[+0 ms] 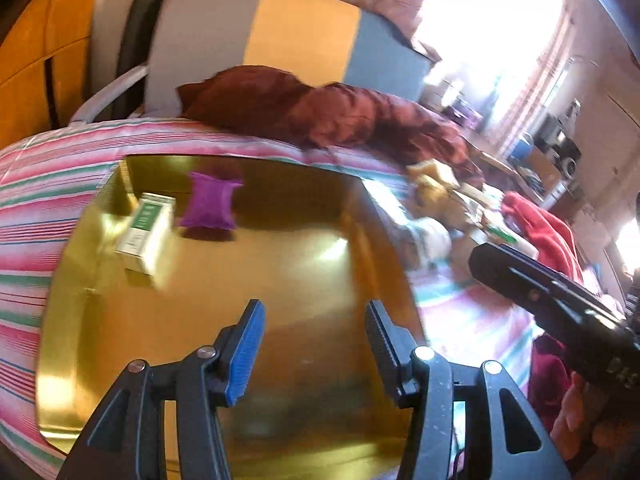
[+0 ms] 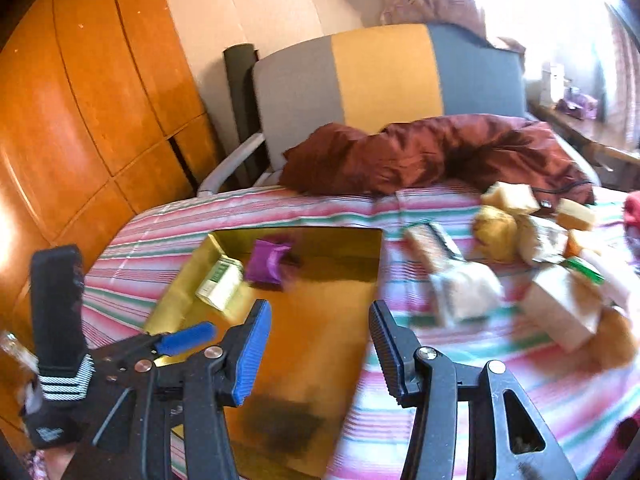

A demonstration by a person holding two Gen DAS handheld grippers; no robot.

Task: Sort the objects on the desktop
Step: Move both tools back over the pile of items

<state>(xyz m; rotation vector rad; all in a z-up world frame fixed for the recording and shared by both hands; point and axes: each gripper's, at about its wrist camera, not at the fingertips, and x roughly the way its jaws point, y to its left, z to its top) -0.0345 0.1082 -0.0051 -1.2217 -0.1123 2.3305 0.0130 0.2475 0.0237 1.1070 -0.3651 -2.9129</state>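
The left gripper (image 1: pixel 314 346) is hovering over the gold tray (image 1: pixel 280 280) with its fingers spread apart and holding nothing; inside the tray, toward its far left corner, a green-and-white box (image 1: pixel 146 234) is lying just beside a purple pouch (image 1: pixel 210 202), probably gathered there as sorted; the right gripper (image 2: pixel 320 350), fingers likewise parted and empty, is pointing between the tray and the unsorted pile (image 2: pixel 516 248) of boxes and packets at right, likely heading for another; everything is resting on a striped bed cover (image 2: pixel 440 380), a maroon quilt (image 2: pixel 432 152) and padded headboard (image 2: pixel 384 76) beyond.
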